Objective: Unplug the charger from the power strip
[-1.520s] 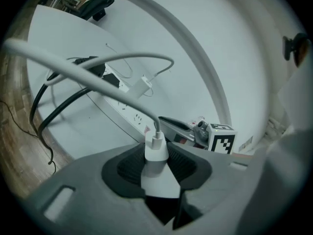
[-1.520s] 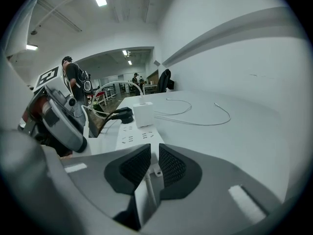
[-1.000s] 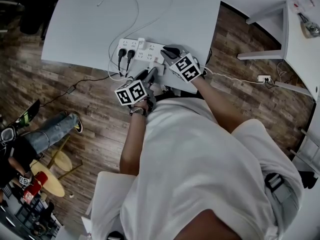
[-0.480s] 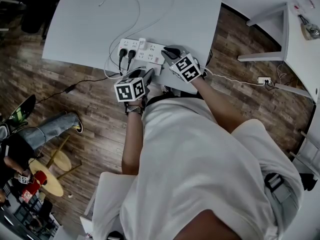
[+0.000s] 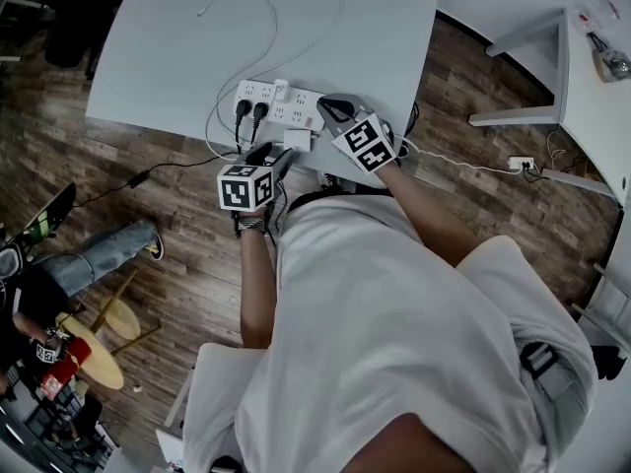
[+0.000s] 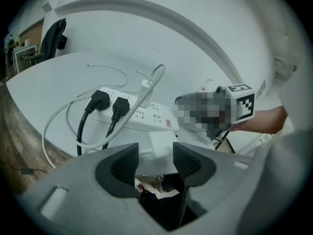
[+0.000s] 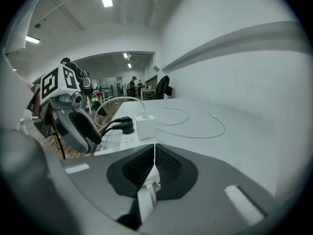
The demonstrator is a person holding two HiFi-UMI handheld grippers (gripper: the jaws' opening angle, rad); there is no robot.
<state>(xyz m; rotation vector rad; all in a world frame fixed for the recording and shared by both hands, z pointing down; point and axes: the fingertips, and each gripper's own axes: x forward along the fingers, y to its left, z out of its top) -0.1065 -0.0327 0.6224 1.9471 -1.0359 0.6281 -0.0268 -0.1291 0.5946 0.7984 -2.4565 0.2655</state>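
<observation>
White power strip (image 5: 296, 109), cable (image 7: 145, 199) and table (image 5: 177, 37); black plugs (image 5: 242, 111); brown wood-grain floor (image 5: 187, 235).

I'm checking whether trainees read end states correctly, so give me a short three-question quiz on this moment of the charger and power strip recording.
1. True or false: the small white square charger lies on the pale grey table, out of the sockets of the long white power strip.
2. How many black plugs sit in that strip?
3. The right gripper's jaws are: A) wide apart and empty; B) shut on a thin white cord; C) shut on a black plug.
Key: 1 true; 2 two; 3 B.
</observation>
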